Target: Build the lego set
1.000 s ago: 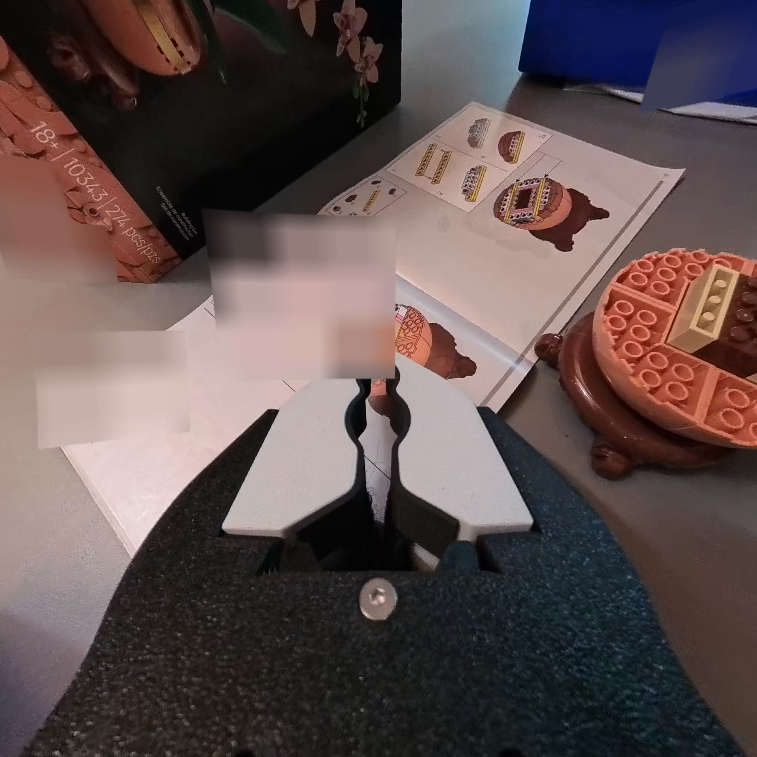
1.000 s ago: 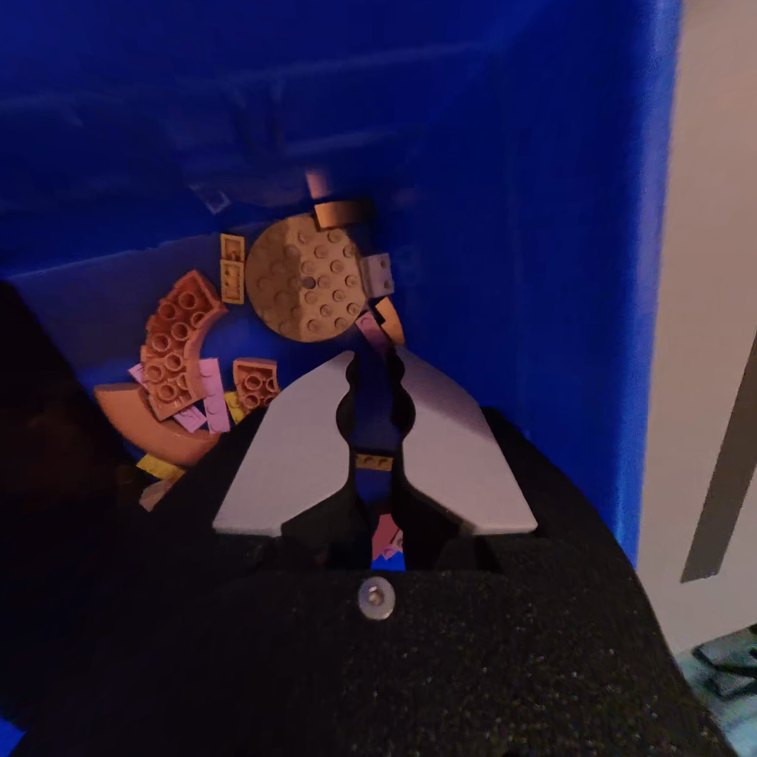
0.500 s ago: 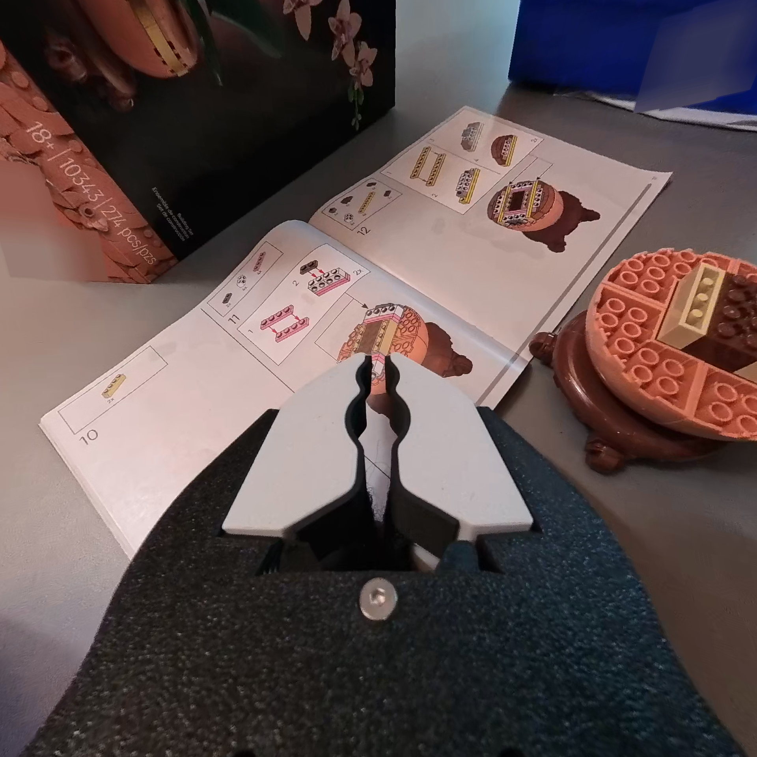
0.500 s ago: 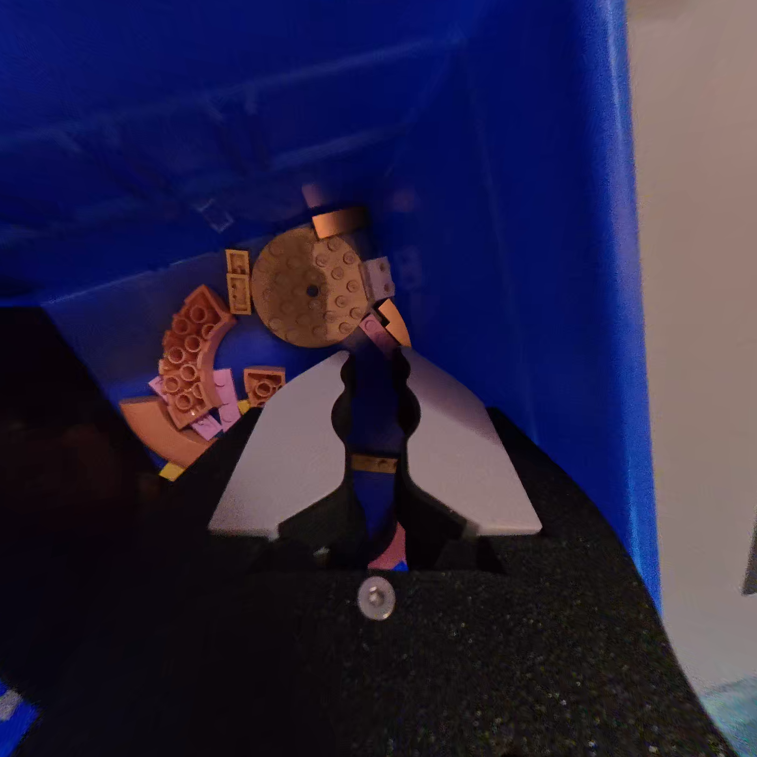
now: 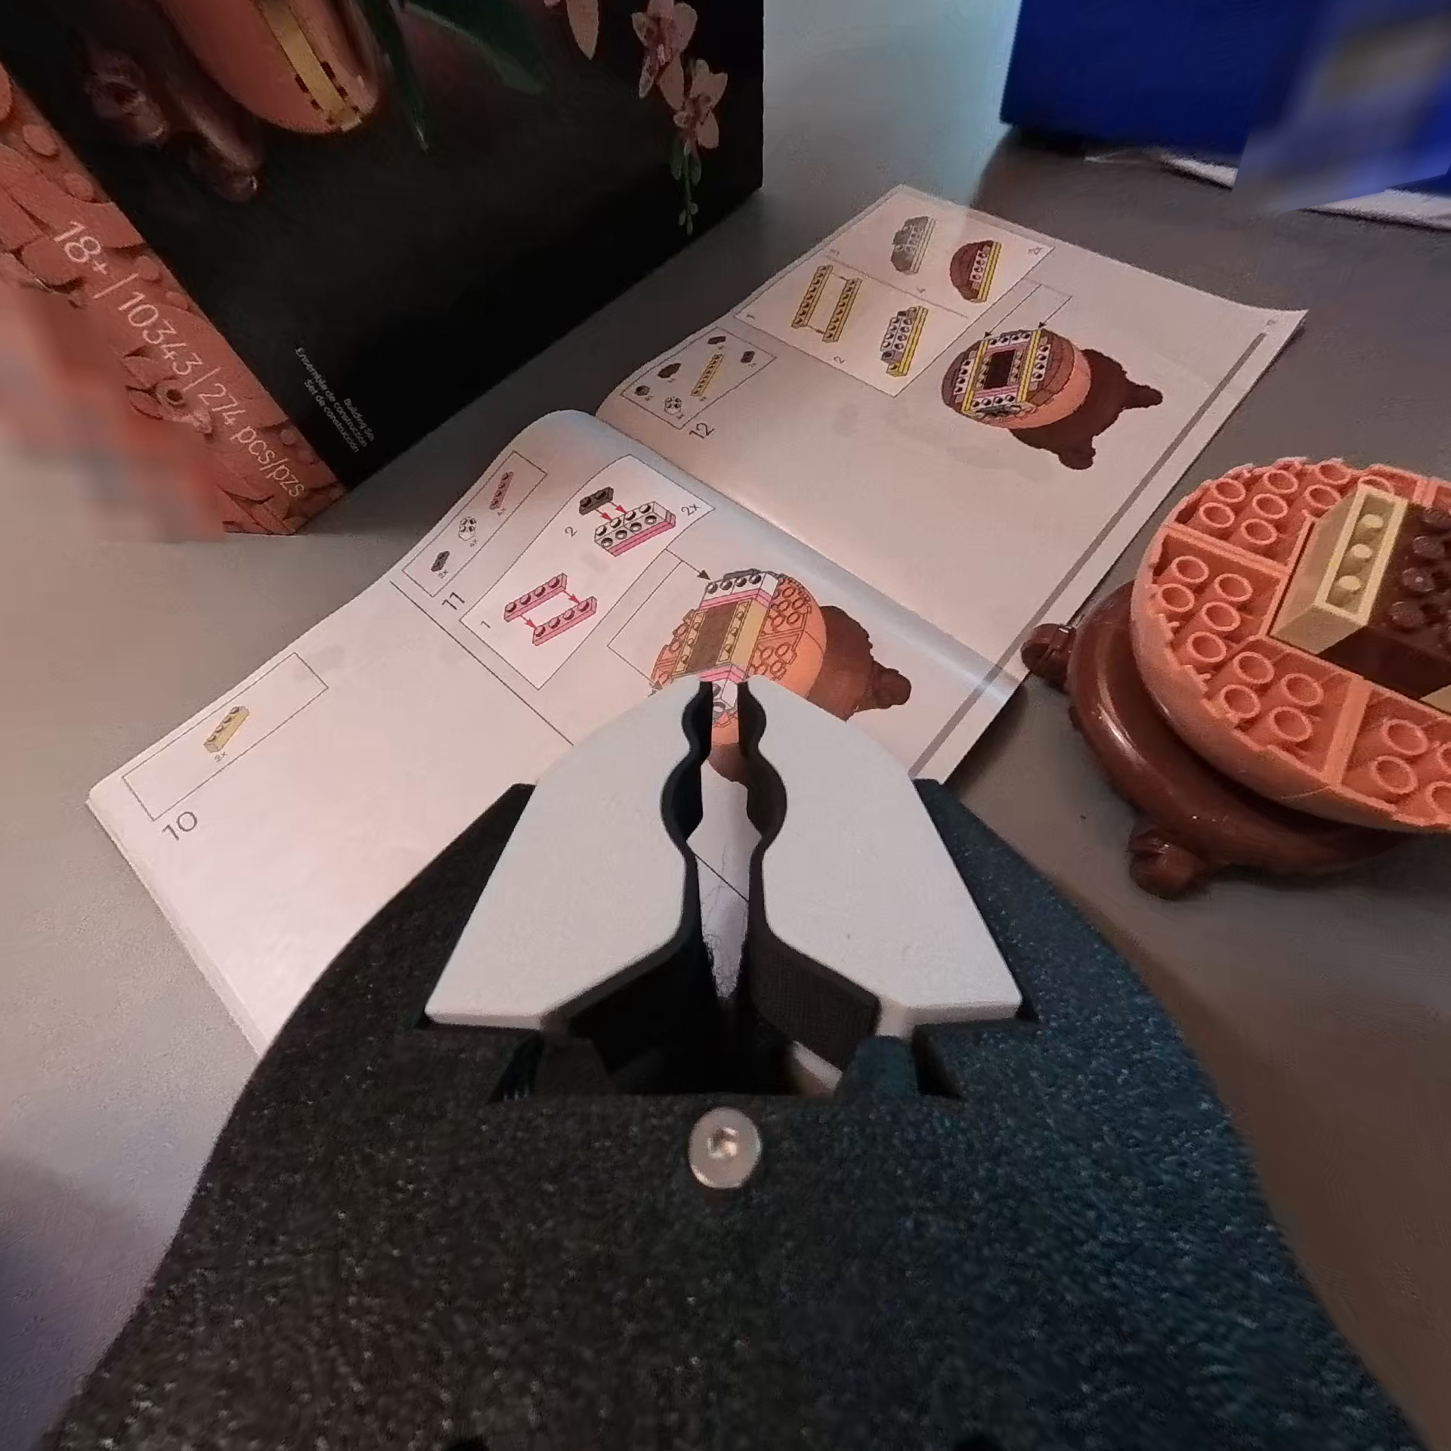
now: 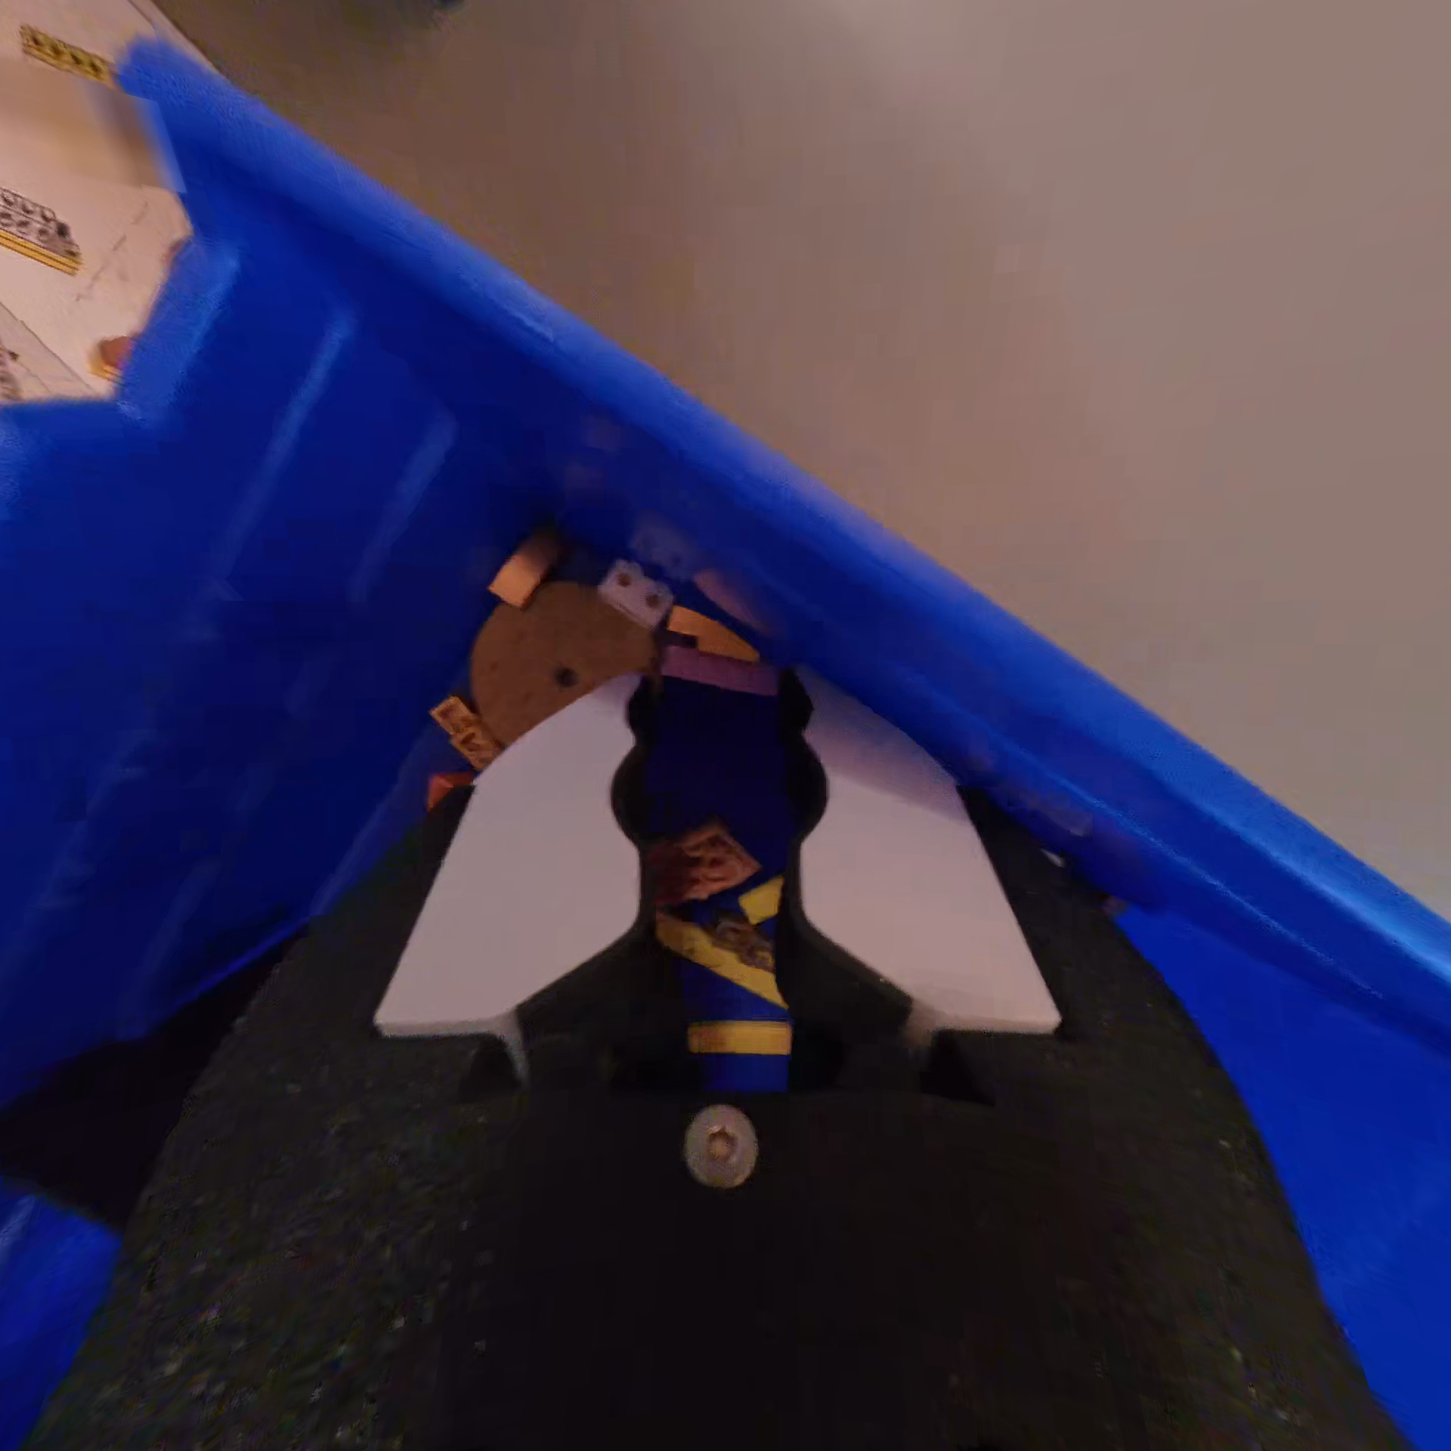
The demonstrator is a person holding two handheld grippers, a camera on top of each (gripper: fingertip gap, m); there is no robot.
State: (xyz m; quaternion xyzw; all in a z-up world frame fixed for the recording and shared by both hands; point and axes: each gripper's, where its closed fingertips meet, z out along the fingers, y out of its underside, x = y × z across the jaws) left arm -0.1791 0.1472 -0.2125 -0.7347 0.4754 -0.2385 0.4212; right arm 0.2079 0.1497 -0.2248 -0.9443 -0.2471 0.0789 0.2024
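Observation:
A partly built round salmon-pink model [image 5: 1272, 675] with a tan brick [image 5: 1350, 581] on top sits on its brown base [image 5: 1138, 754] at the right of the left wrist view. My left gripper [image 5: 726, 691] hovers over the open instruction booklet [image 5: 864, 440], with its jaws nearly touching and nothing between them. My right gripper [image 6: 718, 683] is open inside the blue bin [image 6: 314, 471]. A pink-purple plate [image 6: 718, 675] lies right at its fingertips. A round tan plate [image 6: 550, 659], a small white plate [image 6: 636, 593] and yellow pieces [image 6: 730, 950] lie on the bin floor.
The dark set box [image 5: 314, 235] stands at the back left on the grey table [image 5: 1178, 1099]. The blue bin also shows at the far right of the left wrist view [image 5: 1138, 71]. The bin's wall [image 6: 1021, 707] runs close by the right gripper's right finger. The booklet shows beyond the bin [image 6: 55, 275].
My right gripper has opened wider and tilted, moving closer to the bin's corner and the pink-purple plate. My left gripper has hardly moved and stays shut.

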